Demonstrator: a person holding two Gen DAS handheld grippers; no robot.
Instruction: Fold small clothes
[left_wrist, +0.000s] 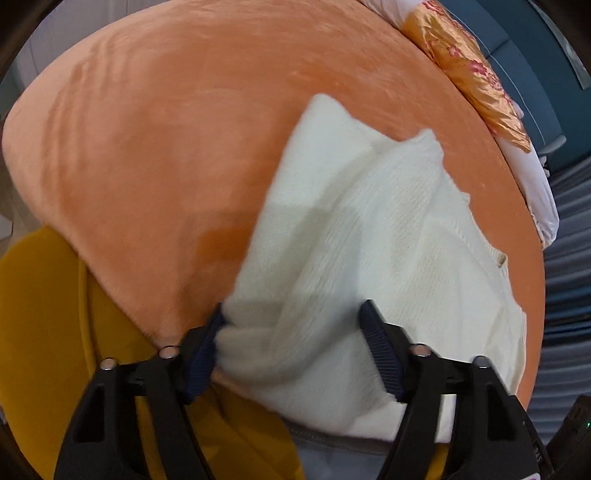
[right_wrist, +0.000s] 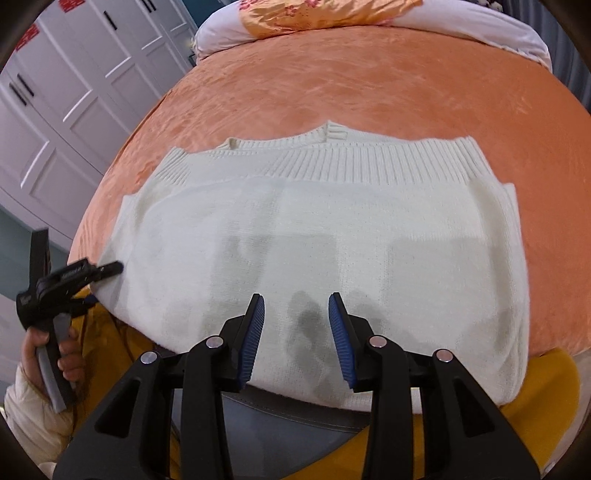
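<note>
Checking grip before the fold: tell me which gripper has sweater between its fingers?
The left gripper: sweater edge bunches between its fingers. The right gripper hovers open above it.

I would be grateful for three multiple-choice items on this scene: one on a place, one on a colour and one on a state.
1. Where does the white ribbed knit sweater lie?
A. on the orange plush bedspread
B. on a wooden floor
C. on a hanger

2. What colour are the ridged pads of the right tongs?
A. red
B. green
C. blue

3. How do the right tongs stand?
A. shut on the sweater
B. open, with nothing gripped
C. shut on a pillow

Answers:
1 A: orange cloth shows all round the spread sweater.
2 C: both ridged inner faces are blue against the black frame.
3 B: a clear gap separates the fingers, and the sweater lies flat beneath them.
</note>
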